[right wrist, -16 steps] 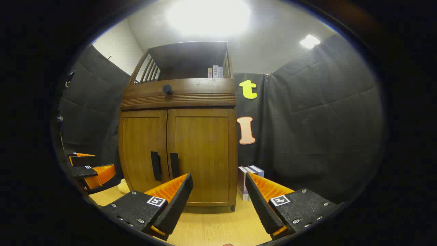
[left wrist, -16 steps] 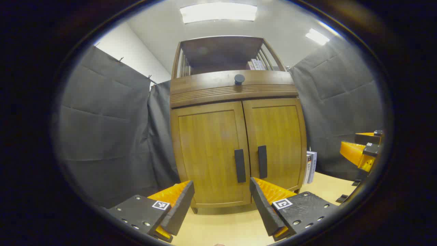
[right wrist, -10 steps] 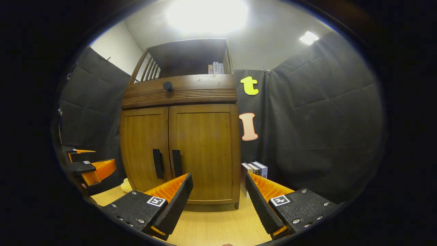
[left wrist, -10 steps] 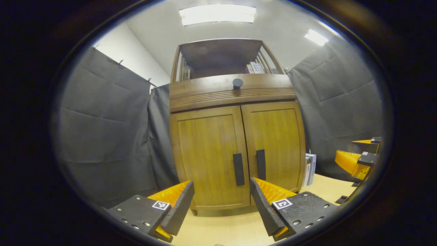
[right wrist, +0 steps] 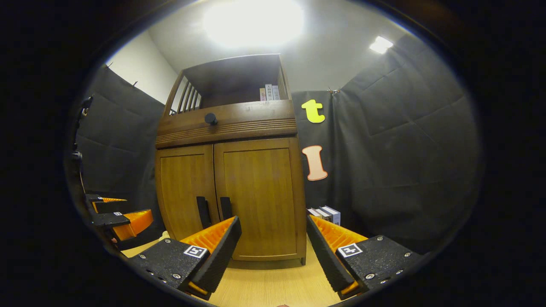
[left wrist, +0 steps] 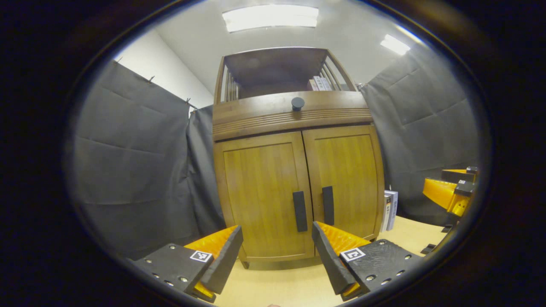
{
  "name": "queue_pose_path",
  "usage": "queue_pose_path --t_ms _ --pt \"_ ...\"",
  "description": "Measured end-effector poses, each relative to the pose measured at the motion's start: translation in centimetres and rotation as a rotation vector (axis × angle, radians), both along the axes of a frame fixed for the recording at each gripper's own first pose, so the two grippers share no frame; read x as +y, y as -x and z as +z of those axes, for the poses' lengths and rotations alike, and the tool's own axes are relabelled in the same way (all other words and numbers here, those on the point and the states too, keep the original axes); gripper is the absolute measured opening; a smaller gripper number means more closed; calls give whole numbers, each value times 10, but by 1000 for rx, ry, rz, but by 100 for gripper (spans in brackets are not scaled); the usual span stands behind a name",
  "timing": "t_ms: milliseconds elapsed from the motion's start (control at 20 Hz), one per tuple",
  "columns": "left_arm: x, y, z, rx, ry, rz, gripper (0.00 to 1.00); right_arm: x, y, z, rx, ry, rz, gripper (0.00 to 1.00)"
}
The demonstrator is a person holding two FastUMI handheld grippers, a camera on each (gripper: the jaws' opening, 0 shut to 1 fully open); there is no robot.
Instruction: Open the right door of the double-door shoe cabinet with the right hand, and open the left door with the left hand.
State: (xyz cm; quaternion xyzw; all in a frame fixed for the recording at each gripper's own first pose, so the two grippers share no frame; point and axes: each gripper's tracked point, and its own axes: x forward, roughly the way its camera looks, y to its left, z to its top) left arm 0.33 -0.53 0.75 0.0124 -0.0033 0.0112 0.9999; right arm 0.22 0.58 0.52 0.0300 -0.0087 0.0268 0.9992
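A wooden double-door shoe cabinet (left wrist: 294,119) stands ahead with both doors shut. Its left door (left wrist: 260,192) and right door (left wrist: 347,179) each carry a black vertical handle, the left handle (left wrist: 299,211) beside the right handle (left wrist: 327,205) at the middle seam. My left gripper (left wrist: 277,251) is open, short of the cabinet, empty. In the right gripper view the cabinet (right wrist: 230,123) sits left of centre, with its right door (right wrist: 260,196) and handles (right wrist: 225,208) partly behind my open, empty right gripper (right wrist: 273,247). The right gripper (left wrist: 450,192) shows at the far right, the left gripper (right wrist: 117,217) at the far left.
The cabinet stands on a light wooden surface (left wrist: 277,285). A black knob (left wrist: 297,102) sits on the drawer above the doors. Books (left wrist: 389,209) lean against the cabinet's right side, and more stand on its top shelf (right wrist: 268,91). Dark cloth walls (left wrist: 136,162) close in both sides.
Both views have shifted slightly; the cabinet has slid a little lower and rightward in the right gripper view. Doors stay shut and both grippers stay open.
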Motion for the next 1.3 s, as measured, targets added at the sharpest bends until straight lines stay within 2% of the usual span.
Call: queue_pose_path --t_ms 100,150,200,500,750,800,900,950,1000,1300 --pt "-1 -2 -1 3 10 3 99 2 -2 -3 10 10 5 95" --pt "1 -2 -1 2 16 6 93 3 -3 -4 14 13 8 95" --pt "3 -4 -2 0 19 9 99 4 -3 -5 16 15 10 95" --pt "13 -3 1 4 31 25 99 15 -16 -1 23 8 24 95" --pt "30 13 4 -9 50 71 99 35 -47 15 -15 29 67 95" --pt "34 18 2 -6 59 83 93 38 -54 17 -20 31 75 95" --pt "40 24 -1 1 71 107 93 43 -68 22 -33 23 81 95" --pt "45 27 -2 2 71 123 93 47 -74 25 -42 18 86 96" --pt "54 32 -4 5 71 138 99 52 -82 26 -46 16 92 95" --pt "84 55 -12 34 52 226 99 81 -127 33 -65 -1 128 95"
